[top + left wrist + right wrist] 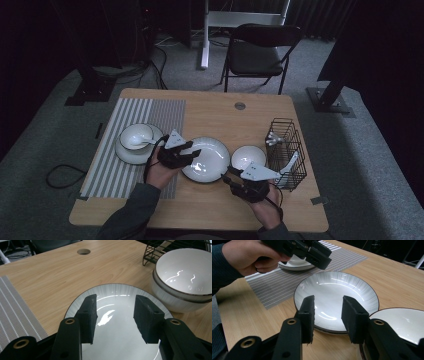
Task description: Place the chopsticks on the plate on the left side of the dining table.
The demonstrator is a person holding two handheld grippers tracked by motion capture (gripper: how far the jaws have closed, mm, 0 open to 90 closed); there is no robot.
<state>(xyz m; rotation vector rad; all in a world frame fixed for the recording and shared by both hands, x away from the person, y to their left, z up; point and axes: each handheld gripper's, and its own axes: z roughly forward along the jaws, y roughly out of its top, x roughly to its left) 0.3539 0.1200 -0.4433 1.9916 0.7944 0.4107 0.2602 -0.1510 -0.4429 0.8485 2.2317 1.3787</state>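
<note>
A large white plate [205, 159] with a dark rim lies in the middle of the wooden table [215, 115]. My left gripper [194, 150] hovers over the plate's left edge. In the left gripper view its jaws stand open above the plate [117, 322], with nothing between the left gripper [115, 300] pads. My right gripper [227, 175] is at the plate's near right rim. In the right gripper view the right gripper [328, 300] is open, its jaws on either side of the near rim of the plate [337, 290], gripping nothing.
A white bowl [248, 157] sits just right of the plate, close to my right gripper. A black wire basket [286, 152] with utensils stands at the right edge. A striped placemat [130, 125] on the left carries a bowl with a spoon [135, 140] on a plate.
</note>
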